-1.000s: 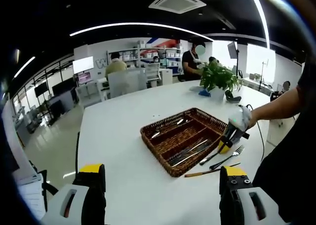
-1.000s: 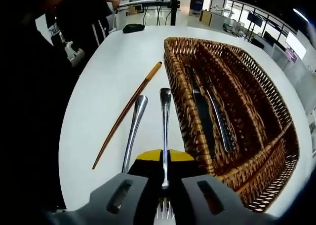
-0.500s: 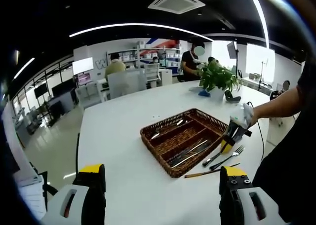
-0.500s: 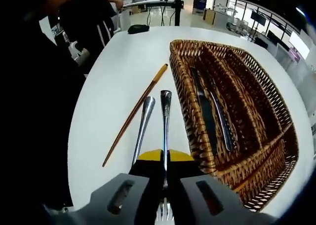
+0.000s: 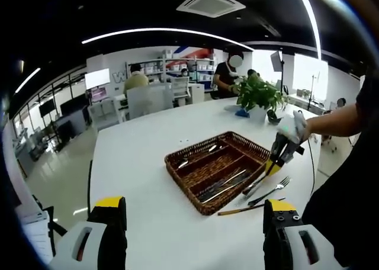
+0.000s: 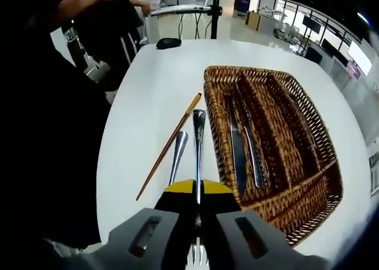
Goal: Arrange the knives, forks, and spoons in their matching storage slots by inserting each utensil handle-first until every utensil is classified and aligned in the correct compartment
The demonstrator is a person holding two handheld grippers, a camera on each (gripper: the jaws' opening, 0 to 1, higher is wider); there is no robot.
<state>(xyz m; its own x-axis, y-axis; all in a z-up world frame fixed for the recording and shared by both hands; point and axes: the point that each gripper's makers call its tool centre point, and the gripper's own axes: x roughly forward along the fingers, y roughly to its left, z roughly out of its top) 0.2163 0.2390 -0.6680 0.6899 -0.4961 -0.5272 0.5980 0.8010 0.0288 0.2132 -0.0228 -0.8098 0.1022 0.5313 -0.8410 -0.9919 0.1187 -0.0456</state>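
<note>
Right claw [image 6: 197,208] pinching slim steel fork [image 6: 198,157] beside woven basket [image 6: 308,181]

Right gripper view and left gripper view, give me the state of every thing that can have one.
Right gripper: shut on the fork.
Fork: held, handle pointing forward.
Left gripper: open, holding nothing.
Second fork: lying on the table.
Wooden stick: lying on the table.
Knives: lying in the basket.
</note>
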